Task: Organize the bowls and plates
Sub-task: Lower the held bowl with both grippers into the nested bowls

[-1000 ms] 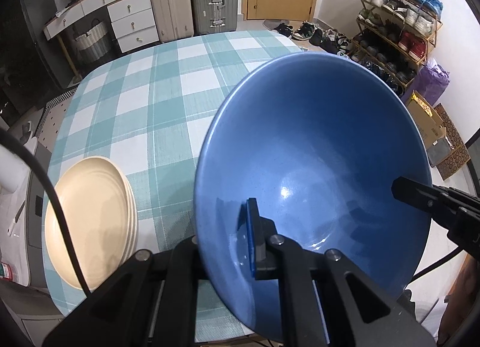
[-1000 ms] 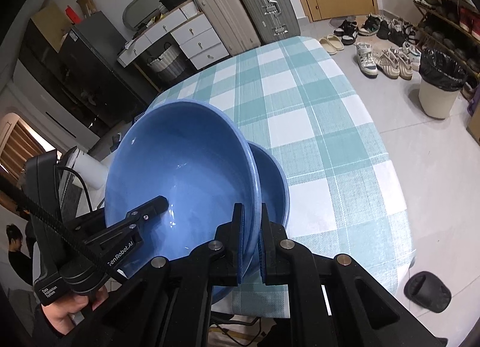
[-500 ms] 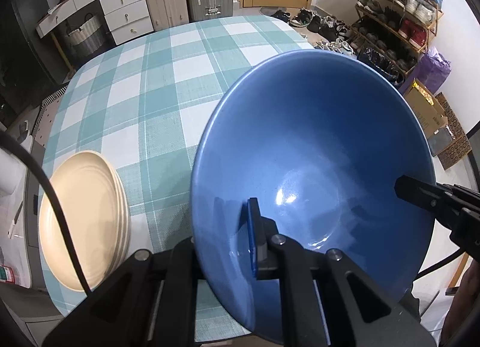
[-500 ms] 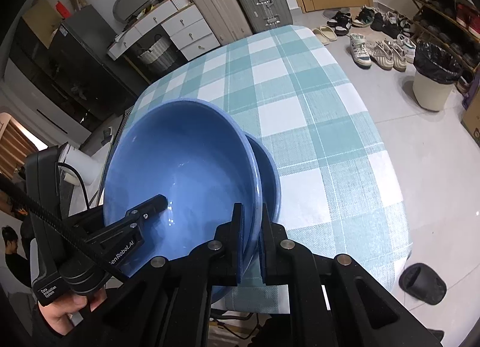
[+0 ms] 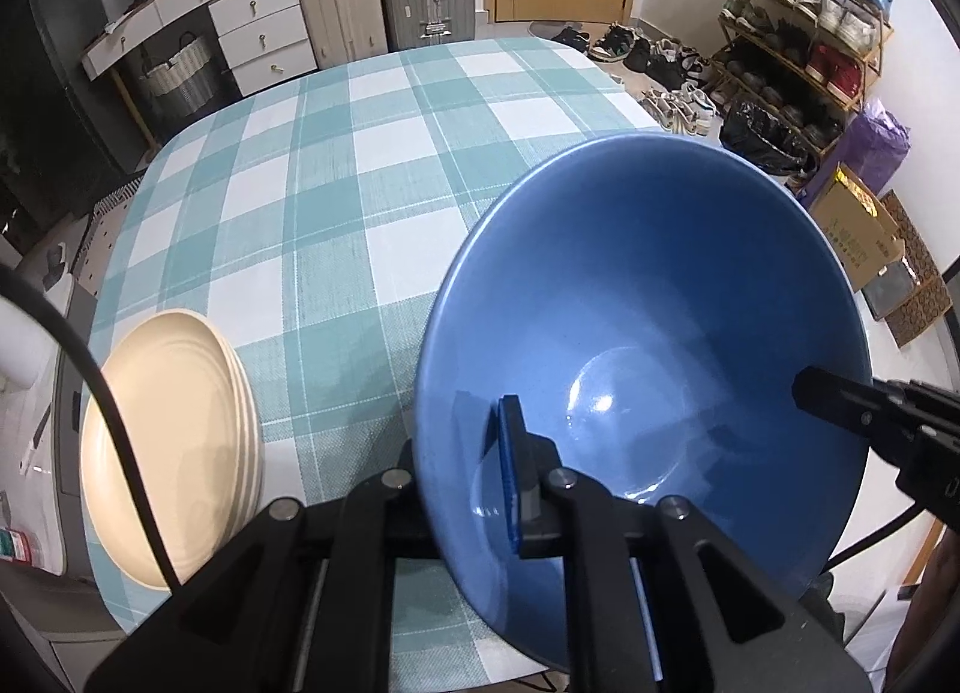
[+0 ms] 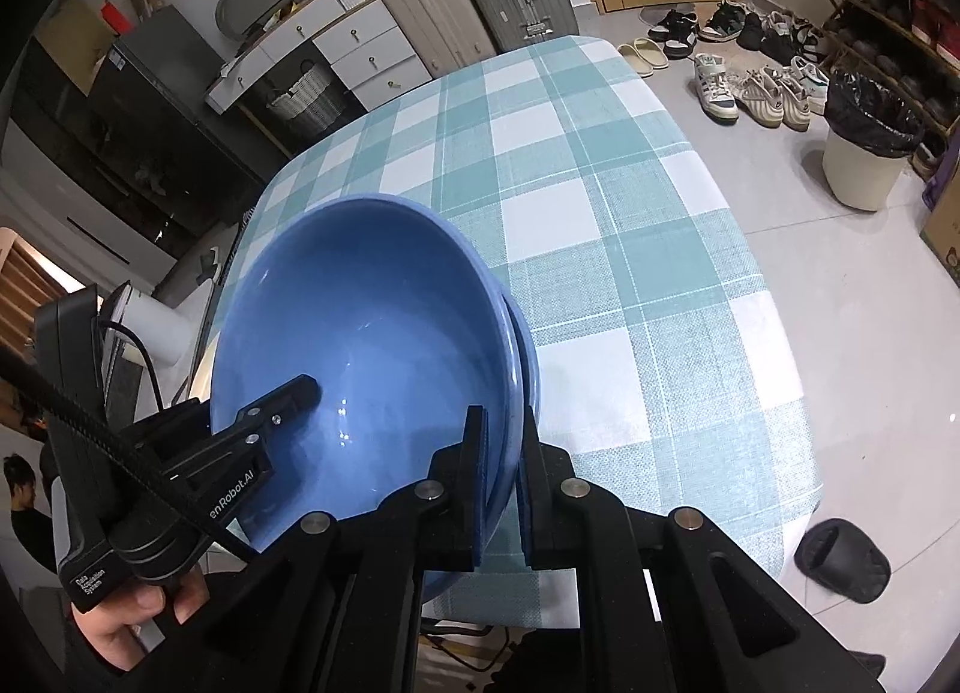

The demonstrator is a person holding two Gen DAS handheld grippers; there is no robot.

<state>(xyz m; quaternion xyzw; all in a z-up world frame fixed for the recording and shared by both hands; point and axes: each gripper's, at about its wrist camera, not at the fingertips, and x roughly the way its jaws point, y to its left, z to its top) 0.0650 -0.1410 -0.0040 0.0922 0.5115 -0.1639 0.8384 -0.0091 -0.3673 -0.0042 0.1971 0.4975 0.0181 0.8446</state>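
- left tool jaws have just been easing apart, still pinching blue bowl rim.
- right tool clamping opposite rim.
- bowl now settling into second bowl near surface front edge; nesting nearly done.

In the left wrist view, the blue bowl hides one finger of the left hand-held gripper behind its wall, so whether that finger presses the outside cannot be told. The bowl also covers the table toward 4 o'clock. The stack of cream plates is crossed by a black cable, and how many plates it has is unclear. In the right wrist view, the lower bowl shows only as a rim sliver at 3 o'clock of the upper one. The right hand-held gripper hides the table's near edge.
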